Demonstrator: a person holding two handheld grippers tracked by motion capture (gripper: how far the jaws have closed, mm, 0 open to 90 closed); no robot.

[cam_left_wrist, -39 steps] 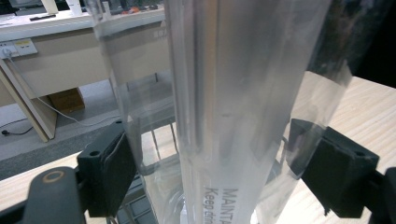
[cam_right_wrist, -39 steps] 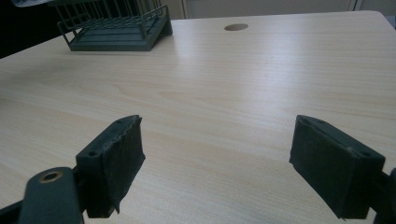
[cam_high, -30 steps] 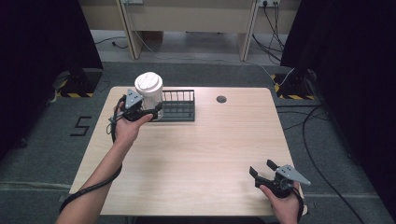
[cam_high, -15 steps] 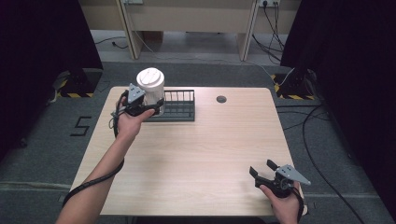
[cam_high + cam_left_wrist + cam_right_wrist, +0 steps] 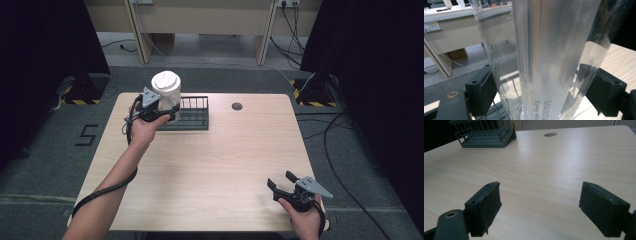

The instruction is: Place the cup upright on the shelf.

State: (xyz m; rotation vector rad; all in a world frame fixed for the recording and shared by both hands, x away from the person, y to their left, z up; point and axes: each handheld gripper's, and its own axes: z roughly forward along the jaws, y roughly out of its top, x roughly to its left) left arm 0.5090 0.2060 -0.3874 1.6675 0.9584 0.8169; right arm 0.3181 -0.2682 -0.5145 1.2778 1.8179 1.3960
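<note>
My left gripper [image 5: 166, 110] is shut on a tall clear plastic cup [image 5: 166, 91] with a white lid, held upright over the left end of a dark wire rack [image 5: 192, 115] at the table's far left. In the left gripper view the cup [image 5: 549, 50] stands between both black pads [image 5: 482, 92], with printed text low on its wall. My right gripper [image 5: 280, 180] rests near the table's front right corner, open, with nothing between its jaws. The right gripper view shows that gripper [image 5: 540, 192] over bare wood, and the rack [image 5: 484, 135] far off at the upper left.
The light wooden table [image 5: 210, 165] has a round cable hole [image 5: 237, 106] near its far edge, right of the rack. Grey carpet surrounds the table. Cables and black-and-yellow floor blocks [image 5: 310, 95] lie beyond the far corners.
My left gripper has carried the cup a little to the right and up, over the rack's left end. The right gripper has stayed put.
</note>
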